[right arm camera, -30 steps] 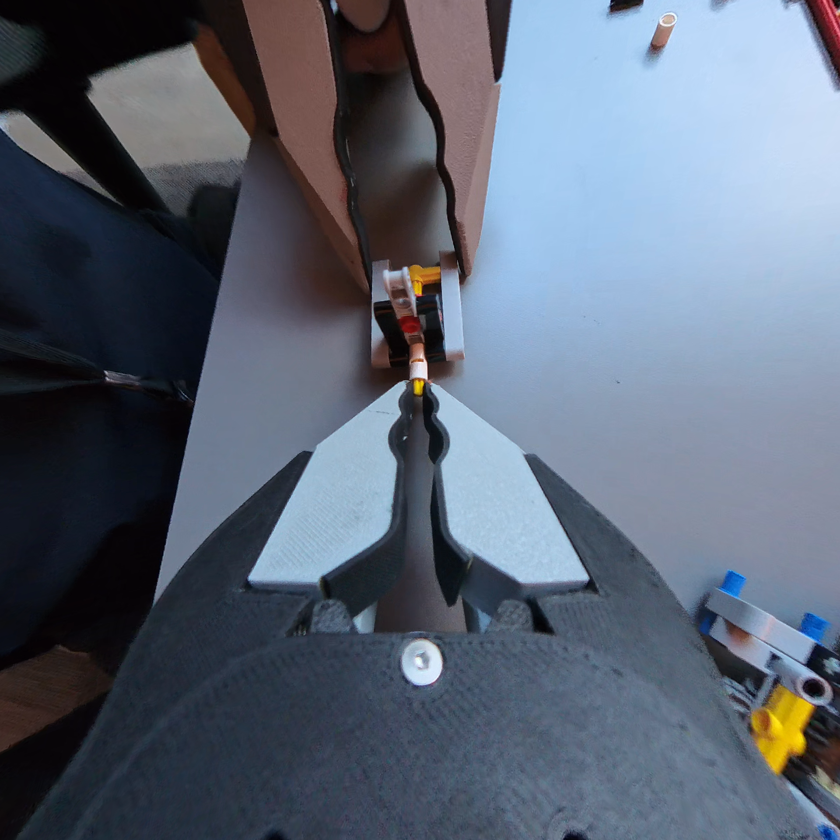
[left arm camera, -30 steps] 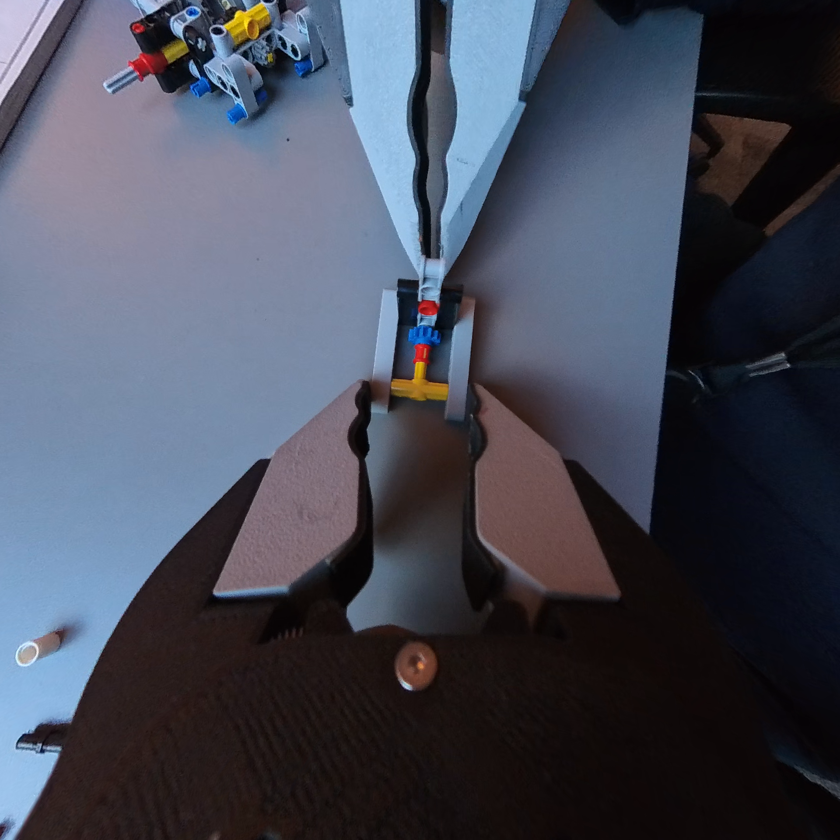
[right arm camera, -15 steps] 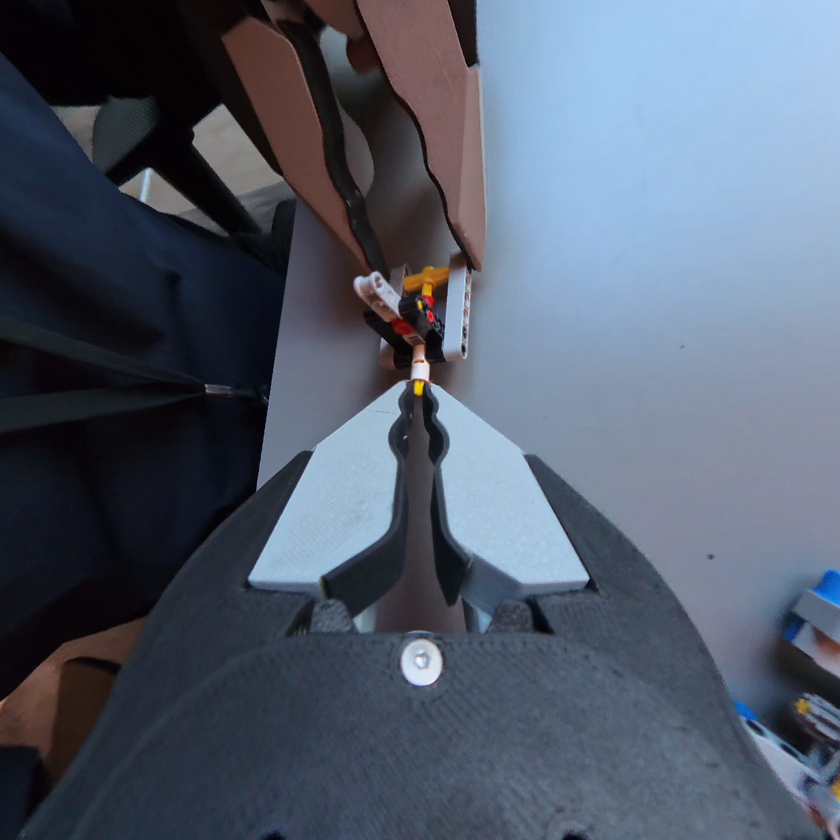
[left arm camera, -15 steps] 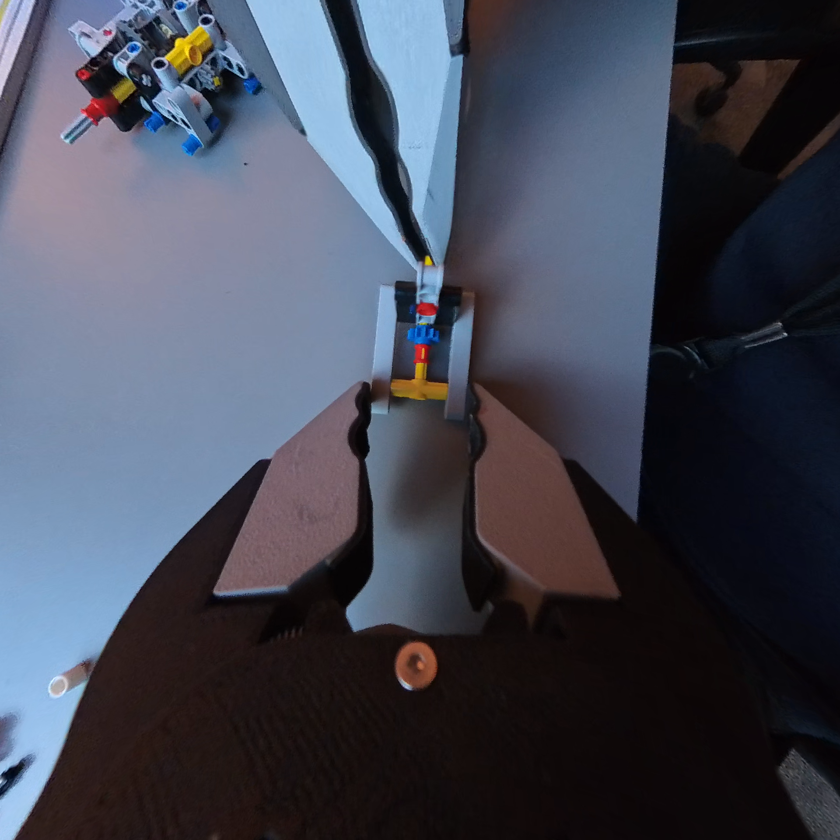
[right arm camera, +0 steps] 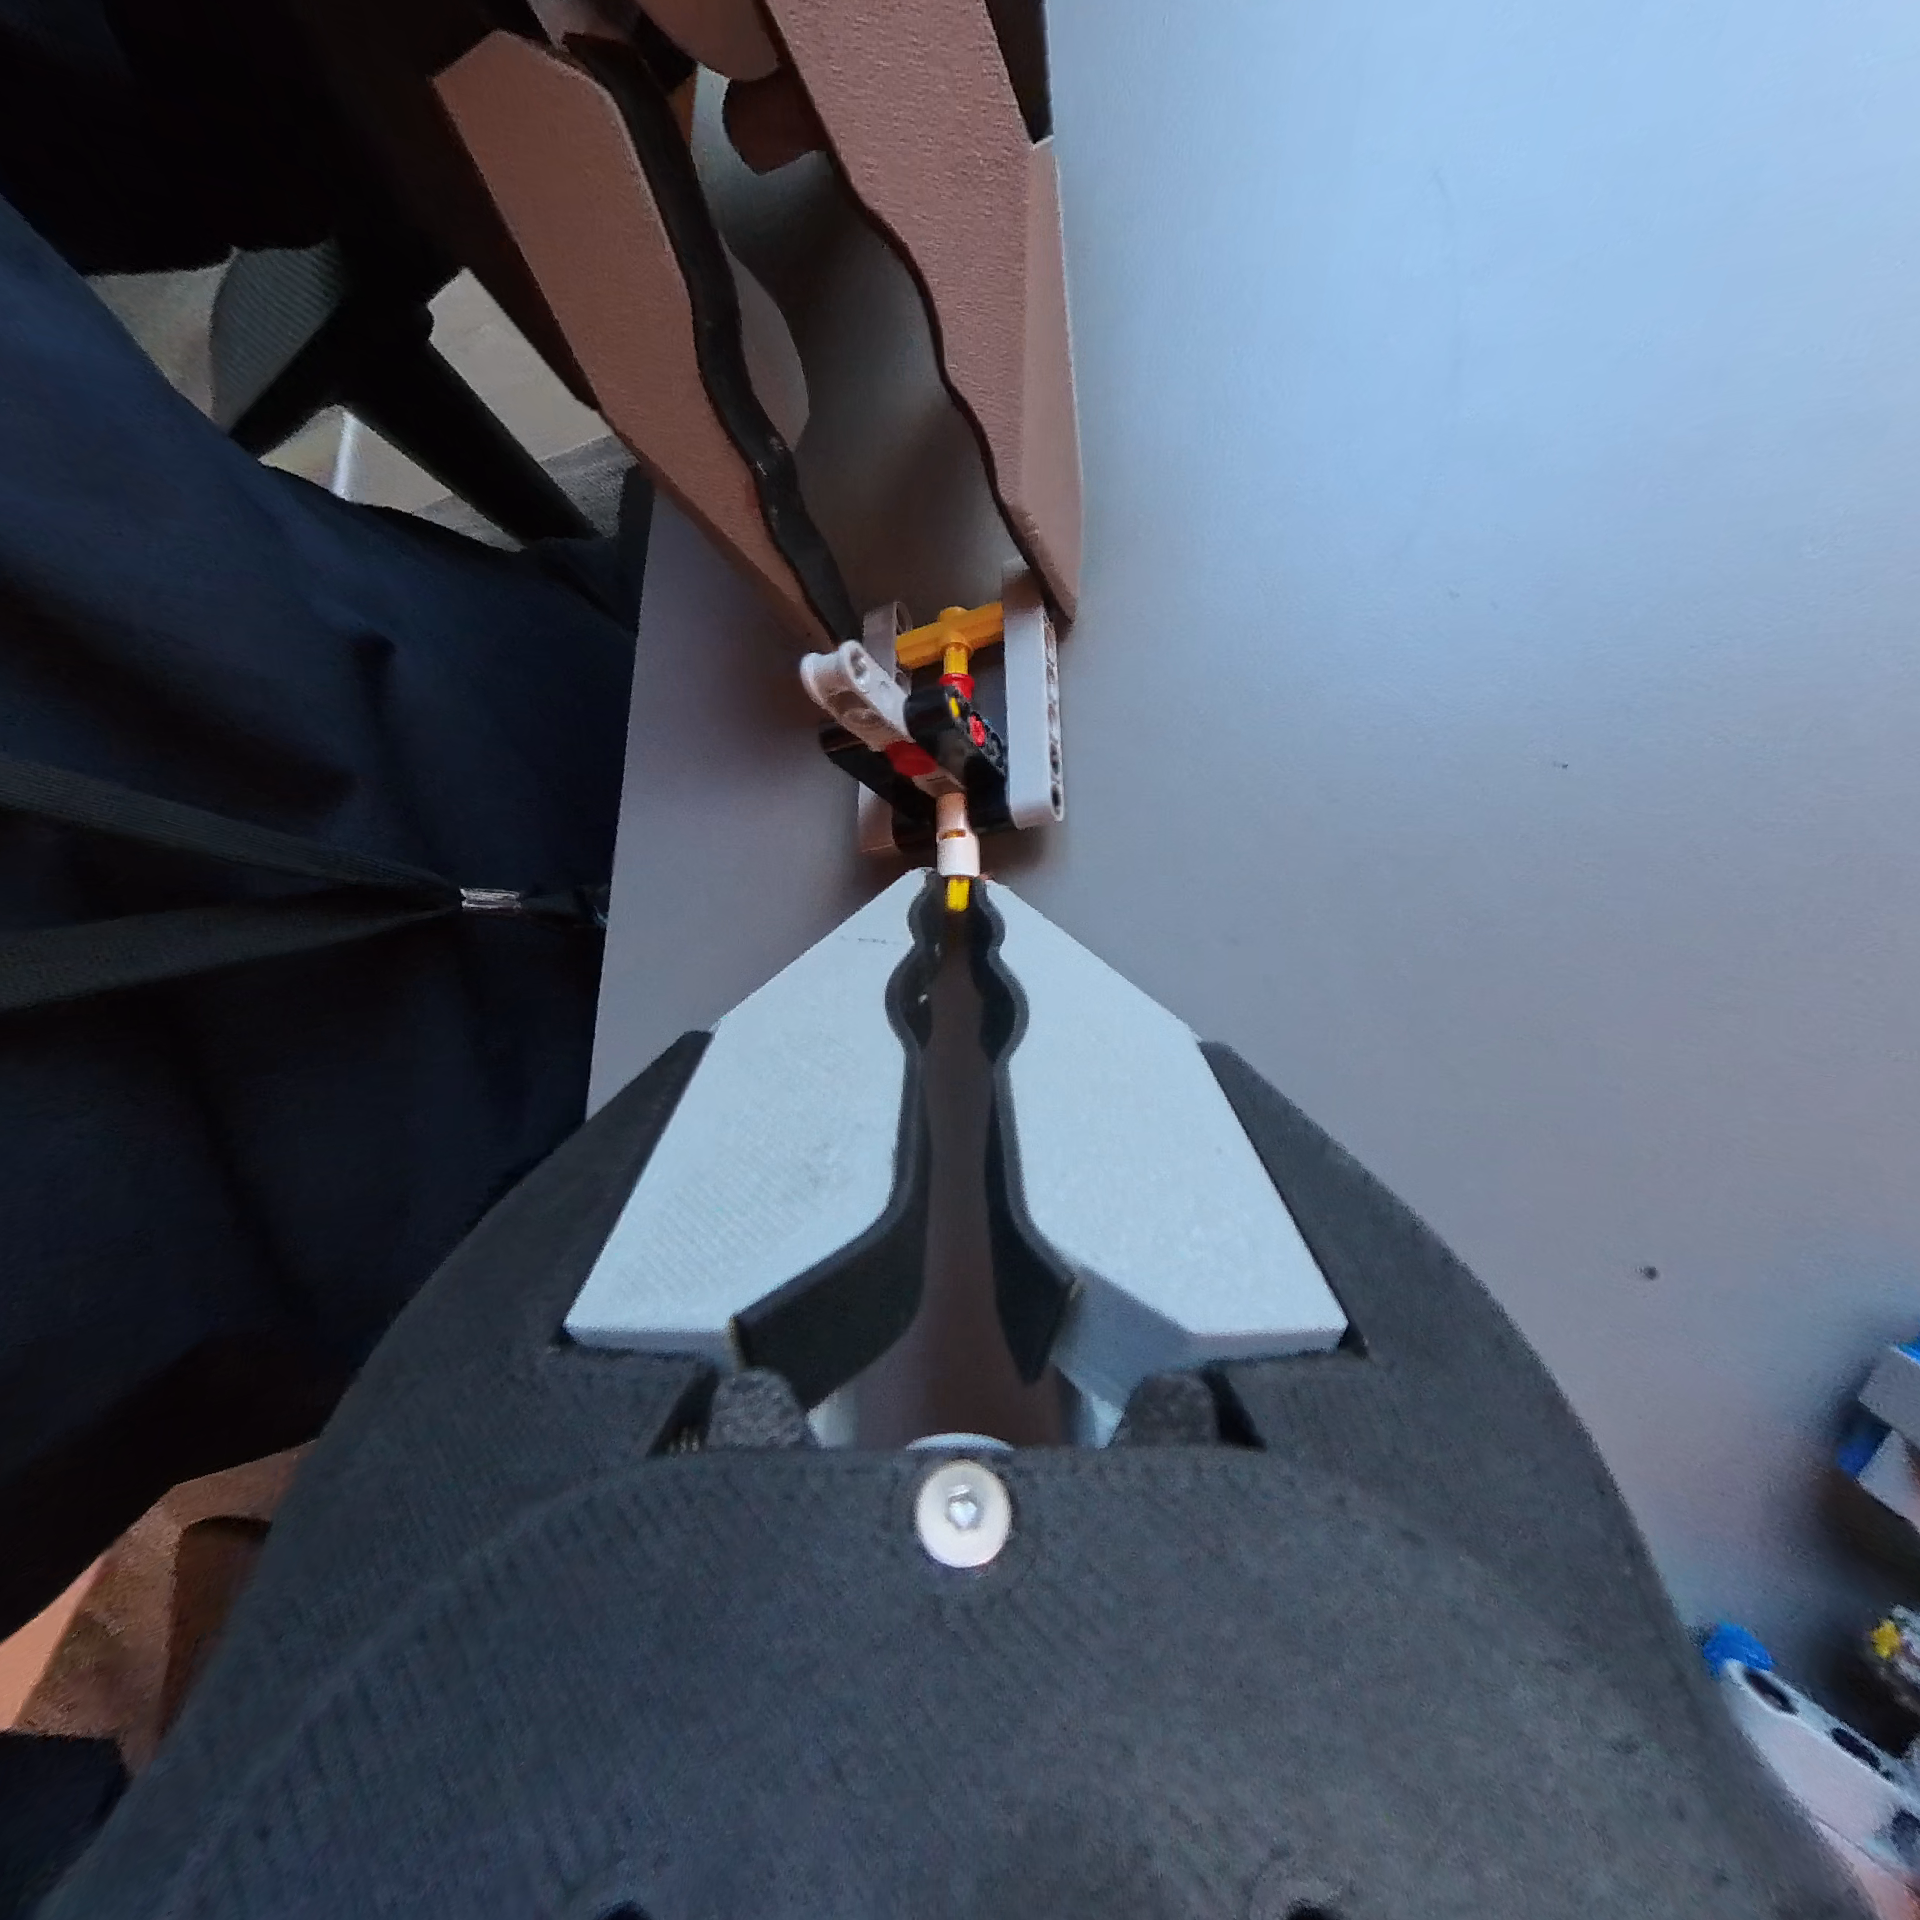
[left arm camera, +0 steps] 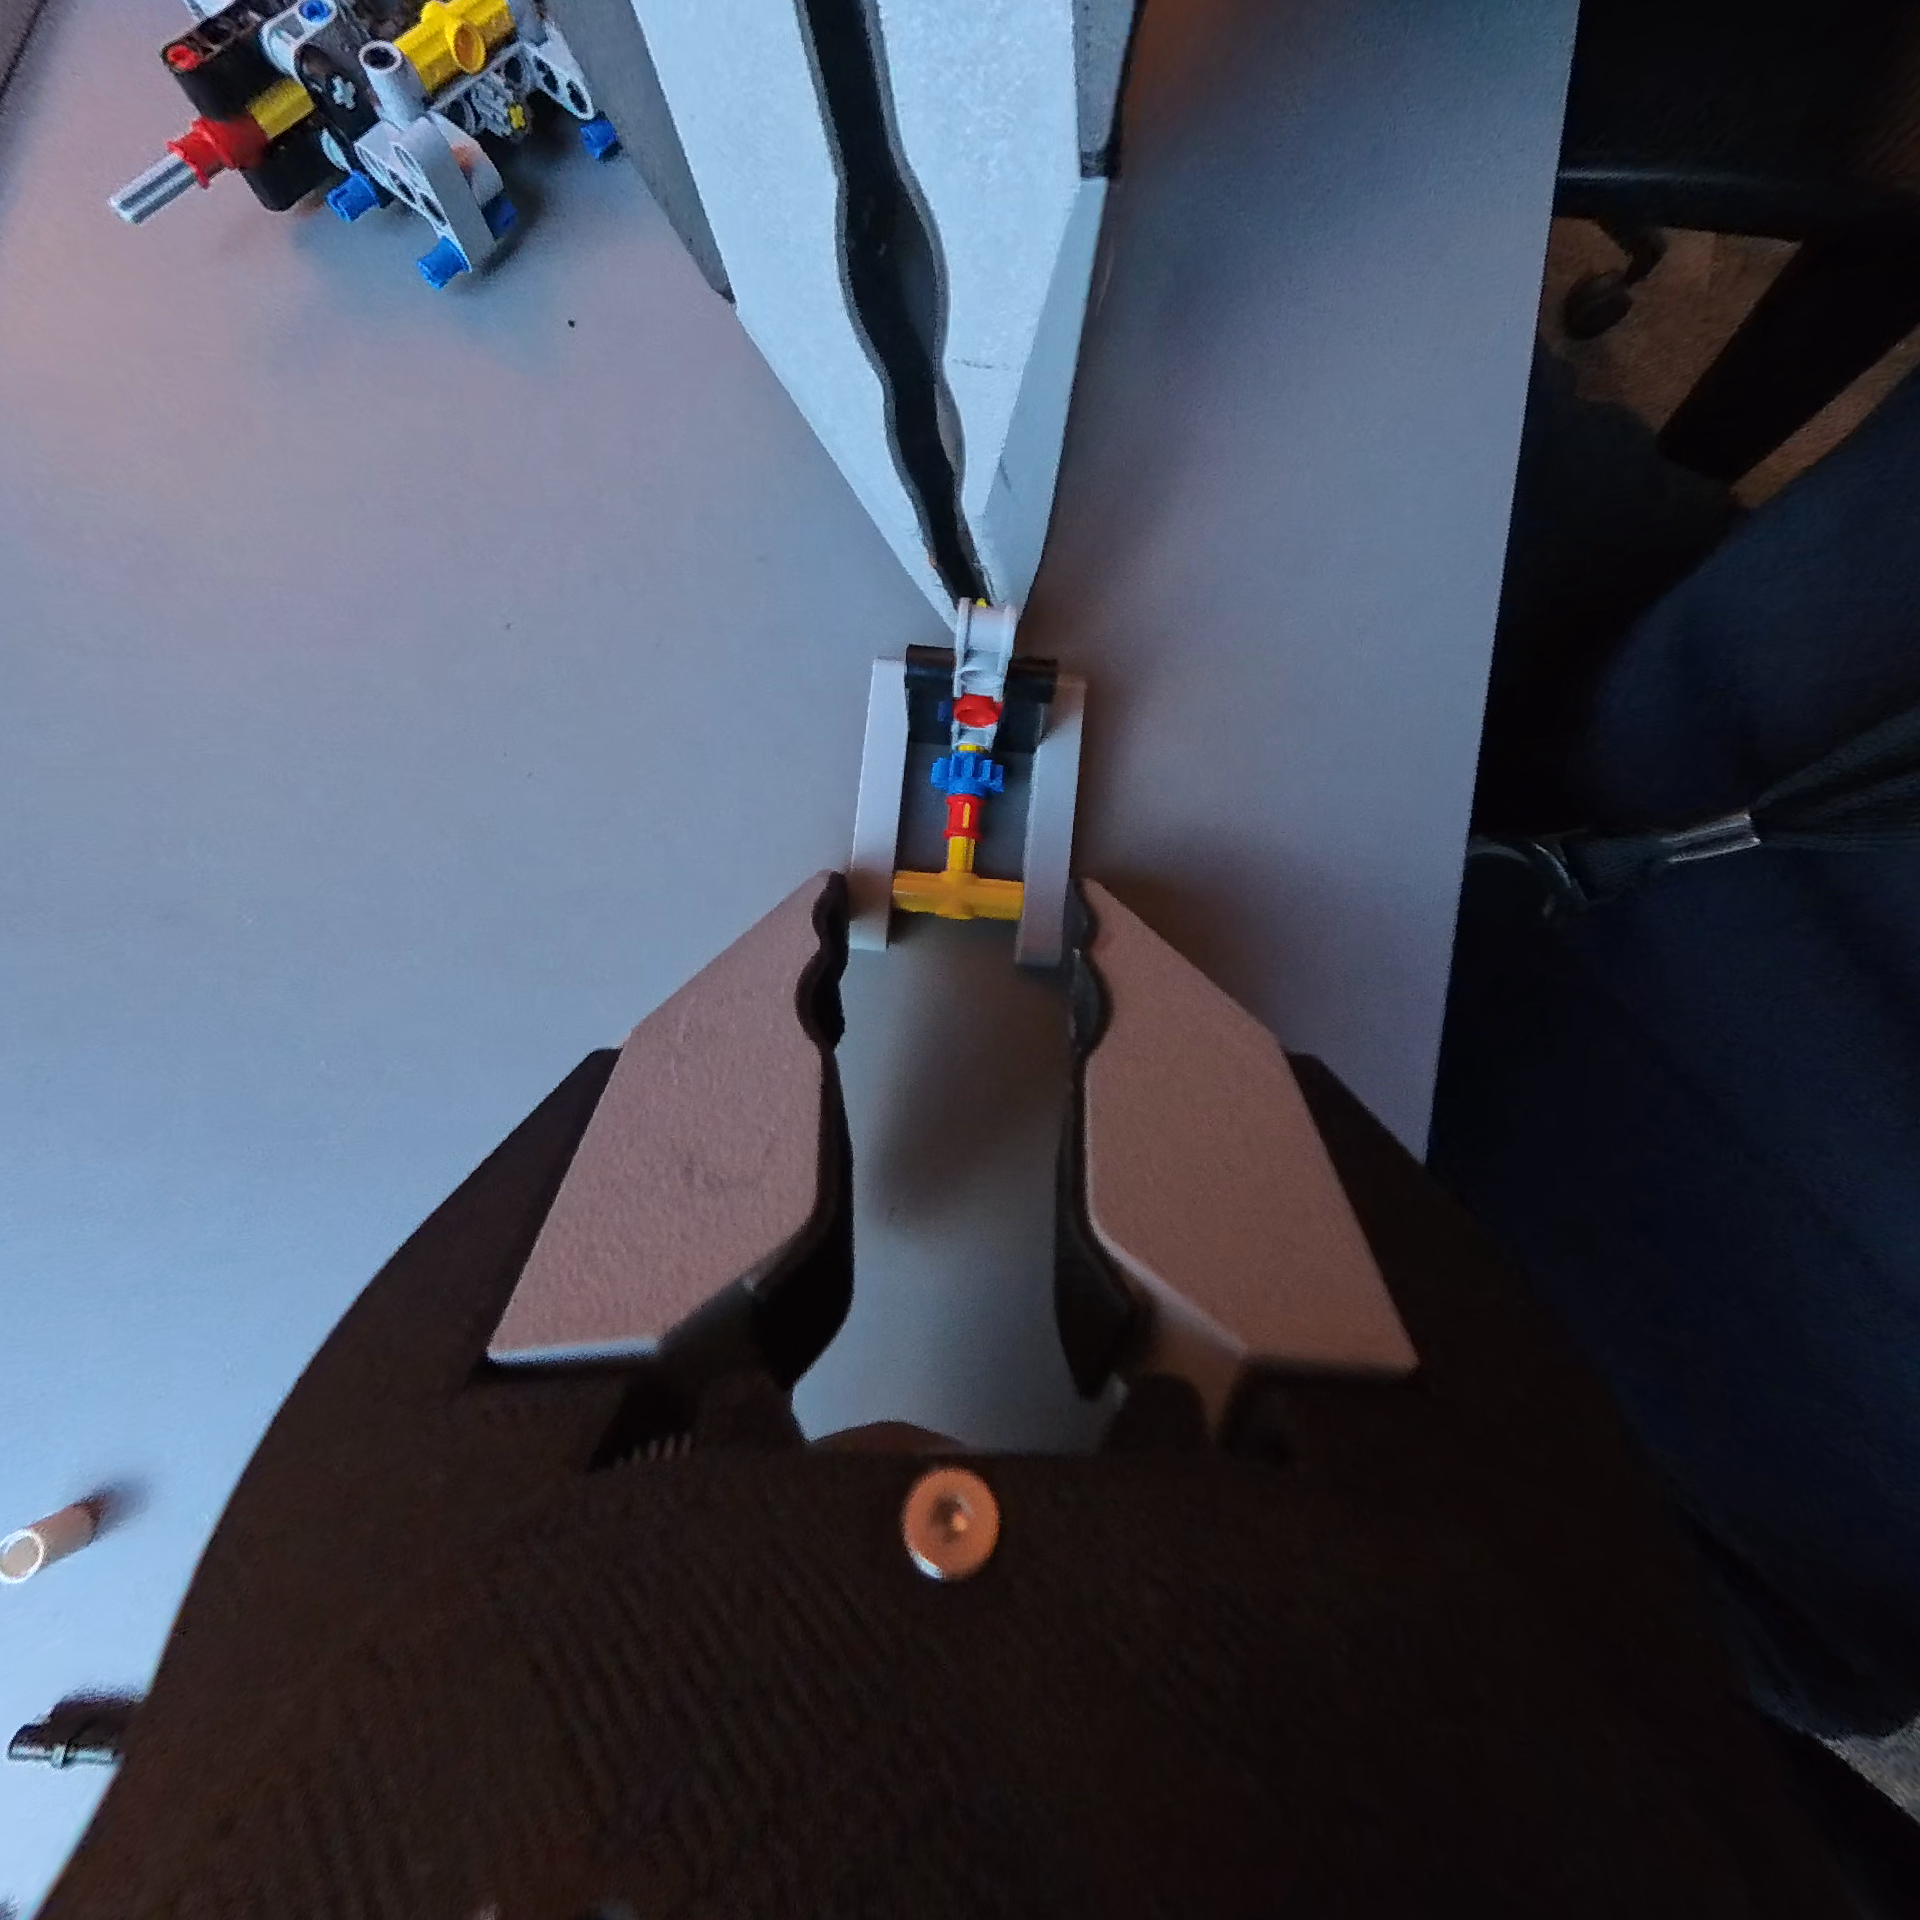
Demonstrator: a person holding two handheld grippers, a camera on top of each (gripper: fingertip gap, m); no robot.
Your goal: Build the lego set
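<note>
Grey table carries one larger brick build far off; left gripper clamps the small frame by its two grey beams, right gripper pinches its yellow axle; one white tube, one black pin lie apart.

Wide bare surface from 8 to 10 o'clock of the small brick frame, easy passage; at 11 o'clock the brick model blocks the far corner; loose white tube and black pin sit at 8 o'clock; at 3 o'clock the surface edge is near; the right claw fills 12 o'clock.
</note>
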